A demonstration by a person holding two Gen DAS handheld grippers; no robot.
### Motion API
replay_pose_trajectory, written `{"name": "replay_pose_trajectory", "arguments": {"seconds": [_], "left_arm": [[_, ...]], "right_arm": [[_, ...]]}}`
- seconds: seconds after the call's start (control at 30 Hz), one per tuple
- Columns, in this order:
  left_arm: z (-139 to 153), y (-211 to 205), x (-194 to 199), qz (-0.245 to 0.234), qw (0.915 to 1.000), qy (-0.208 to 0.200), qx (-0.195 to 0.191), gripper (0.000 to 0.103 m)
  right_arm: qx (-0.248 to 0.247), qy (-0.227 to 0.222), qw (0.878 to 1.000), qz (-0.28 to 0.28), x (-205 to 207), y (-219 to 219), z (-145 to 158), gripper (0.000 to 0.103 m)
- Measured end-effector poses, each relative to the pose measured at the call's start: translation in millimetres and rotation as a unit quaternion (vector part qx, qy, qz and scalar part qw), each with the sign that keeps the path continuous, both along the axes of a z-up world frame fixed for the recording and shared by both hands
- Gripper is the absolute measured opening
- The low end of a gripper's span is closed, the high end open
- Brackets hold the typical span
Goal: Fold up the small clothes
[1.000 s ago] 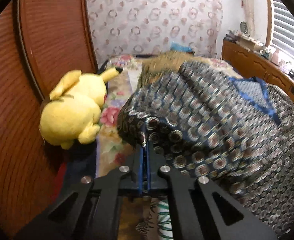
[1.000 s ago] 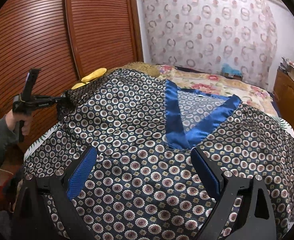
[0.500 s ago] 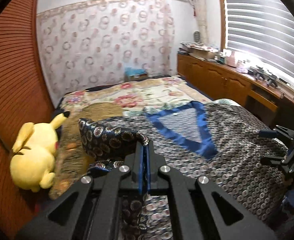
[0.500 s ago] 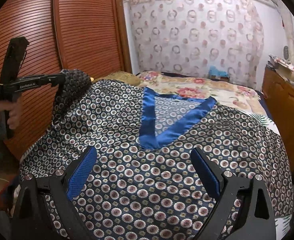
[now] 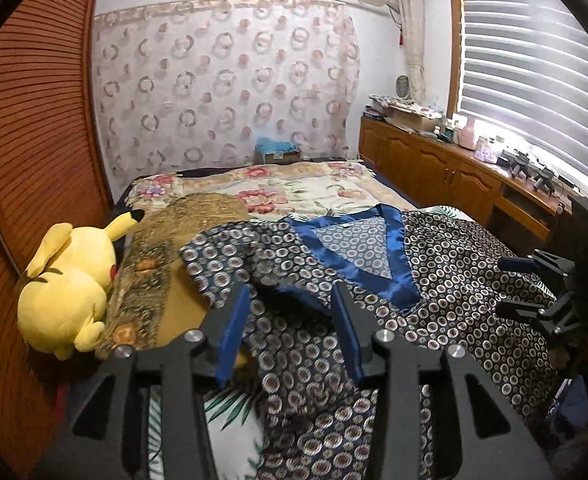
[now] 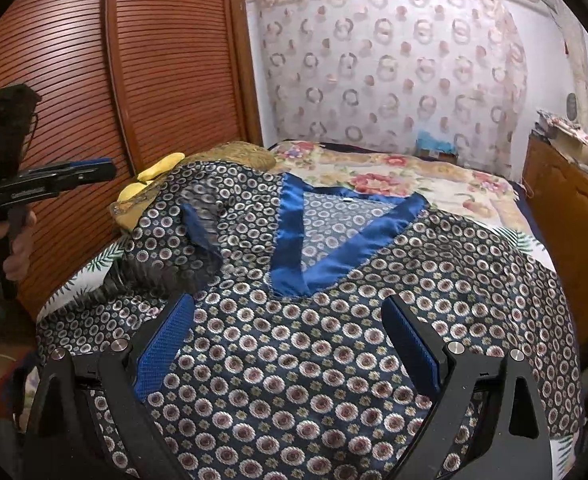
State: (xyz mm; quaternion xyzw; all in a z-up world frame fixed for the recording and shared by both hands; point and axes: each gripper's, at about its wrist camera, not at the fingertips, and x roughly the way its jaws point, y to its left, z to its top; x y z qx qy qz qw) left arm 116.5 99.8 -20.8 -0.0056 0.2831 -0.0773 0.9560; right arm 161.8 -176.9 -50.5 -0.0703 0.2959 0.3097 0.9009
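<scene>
Left tongs (image 5: 290, 332) just opened, empty; right tongs (image 6: 286, 344) open. Sleeve (image 6: 198, 236) at 10 o'clock, loosely folded; slick fabric may slide back.

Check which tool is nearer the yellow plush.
Left. The left tool, open, is just right of the plush in its view. The right tool sits over the shirt front; only the plush's yellow tips show beyond the folded sleeve.
</scene>
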Motion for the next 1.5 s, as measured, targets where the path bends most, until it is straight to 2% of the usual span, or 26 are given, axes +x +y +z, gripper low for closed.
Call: {"name": "replay_pose_trajectory", "arguments": {"seconds": [0.03, 0.1, 0.3, 0.57, 0.77, 0.97, 1.07, 1.13, 1.3, 1.5], "left_arm": [[-1, 3, -4, 0.002, 1.0000, -0.001, -0.002, 0.045], [-2, 11, -15, 0.012, 0.9999, -0.007, -0.008, 0.065], [-16, 24, -31, 0.033, 0.9992, -0.007, -0.023, 0.067], [-34, 33, -38, 0.043, 0.9985, 0.005, -0.035, 0.073], [-41, 40, -45, 0.049, 0.9980, 0.009, -0.039, 0.077], [-47, 43, -47, 0.053, 0.9976, 0.013, -0.042, 0.078], [-49, 43, -46, 0.054, 0.9976, 0.015, -0.041, 0.078], [-51, 42, -45, 0.051, 0.9977, 0.017, -0.042, 0.078], [-53, 36, -37, 0.048, 0.9978, 0.021, -0.041, 0.078], [-59, 36, -7, 0.046, 0.9976, 0.038, -0.037, 0.078]], "right_arm": [[-0.004, -0.002, 1.000, 0.005, 0, 5, 1, 0.097], [-0.009, -0.003, 1.000, 0.017, 3, 15, 2, 0.096], [-0.020, -0.001, 0.999, 0.047, 17, 48, 2, 0.088], [-0.038, 0.017, 0.992, 0.116, 56, 118, -11, 0.078], [-0.047, 0.047, 0.988, 0.141, 87, 167, -31, 0.066], [-0.070, 0.067, 0.985, 0.143, 109, 197, -48, 0.061], [-0.105, 0.049, 0.987, 0.113, 122, 201, -54, 0.058], [-0.147, 0.016, 0.988, 0.053, 135, 198, -55, 0.058], [-0.116, 0.022, 0.993, 0.014, 157, 165, -40, 0.058], [-0.083, 0.026, 0.996, 0.027, 144, 123, -24, 0.059]]}}
